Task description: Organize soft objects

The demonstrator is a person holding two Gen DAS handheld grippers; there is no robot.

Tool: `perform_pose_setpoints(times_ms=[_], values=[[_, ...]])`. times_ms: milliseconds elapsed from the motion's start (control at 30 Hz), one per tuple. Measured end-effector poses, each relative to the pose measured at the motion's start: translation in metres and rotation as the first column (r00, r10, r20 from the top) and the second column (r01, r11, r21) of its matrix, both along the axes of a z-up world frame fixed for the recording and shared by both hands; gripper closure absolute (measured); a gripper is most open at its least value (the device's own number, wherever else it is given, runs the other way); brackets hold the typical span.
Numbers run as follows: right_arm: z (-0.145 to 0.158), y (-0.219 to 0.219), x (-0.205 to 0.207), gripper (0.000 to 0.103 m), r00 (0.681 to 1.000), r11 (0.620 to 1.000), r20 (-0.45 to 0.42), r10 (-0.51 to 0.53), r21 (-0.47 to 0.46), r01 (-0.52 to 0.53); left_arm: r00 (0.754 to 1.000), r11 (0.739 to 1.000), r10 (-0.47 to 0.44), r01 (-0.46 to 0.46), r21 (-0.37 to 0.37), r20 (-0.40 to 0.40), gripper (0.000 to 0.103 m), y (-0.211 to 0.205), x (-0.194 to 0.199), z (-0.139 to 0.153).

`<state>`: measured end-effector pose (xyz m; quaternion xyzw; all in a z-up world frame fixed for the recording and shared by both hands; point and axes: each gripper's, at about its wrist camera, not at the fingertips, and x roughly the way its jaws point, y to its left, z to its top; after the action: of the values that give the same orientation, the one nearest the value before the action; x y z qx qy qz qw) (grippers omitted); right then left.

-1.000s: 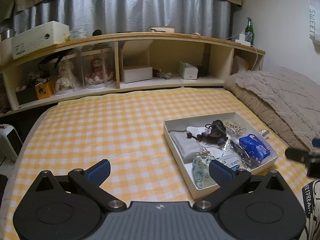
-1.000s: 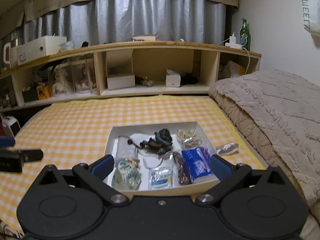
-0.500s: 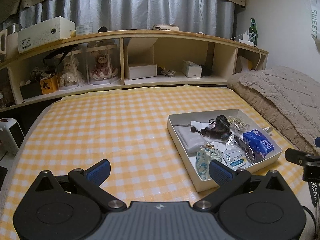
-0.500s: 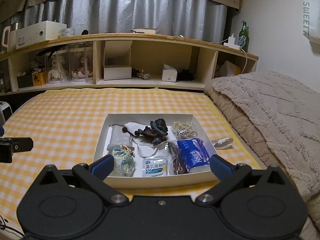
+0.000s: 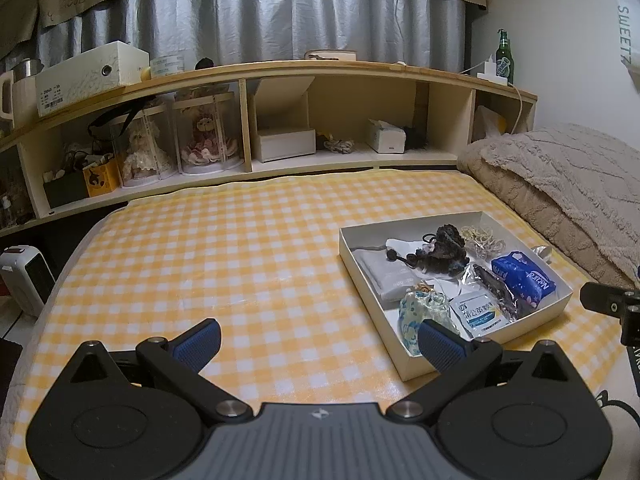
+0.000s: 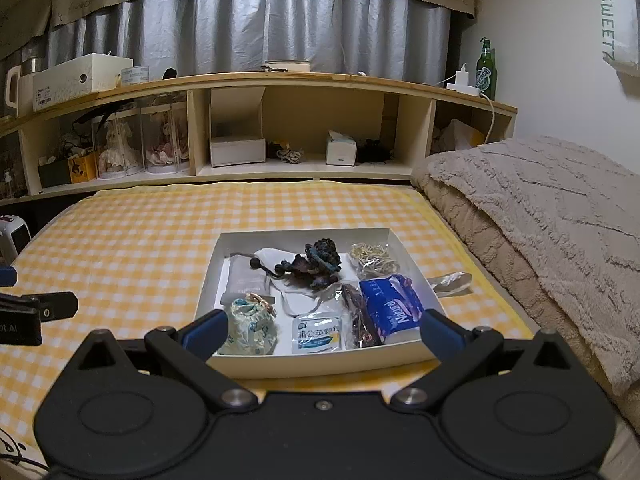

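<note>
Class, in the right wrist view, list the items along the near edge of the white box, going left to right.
Floral drawstring pouch → white sachet with blue print → dark clear-wrapped packet → blue tissue pack.

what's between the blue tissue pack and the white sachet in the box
In the right wrist view, a clear packet of dark brown pieces lies between the blue tissue pack and the white printed sachet.
</note>
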<state>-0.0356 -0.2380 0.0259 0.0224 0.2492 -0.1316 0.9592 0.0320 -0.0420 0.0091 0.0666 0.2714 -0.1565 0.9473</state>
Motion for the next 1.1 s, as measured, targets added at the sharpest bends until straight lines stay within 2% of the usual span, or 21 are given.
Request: perform_pose_setpoints(times_ms=[1100], values=[[0.0000, -0.0015, -0.0006, 0.000, 1.000, 1.000, -0.003, -0.002, 0.000, 0.002, 1.000, 1.000, 0.002, -0.002, 0.000, 0.000, 0.000, -0.0019, -0.0012, -0.0006]])
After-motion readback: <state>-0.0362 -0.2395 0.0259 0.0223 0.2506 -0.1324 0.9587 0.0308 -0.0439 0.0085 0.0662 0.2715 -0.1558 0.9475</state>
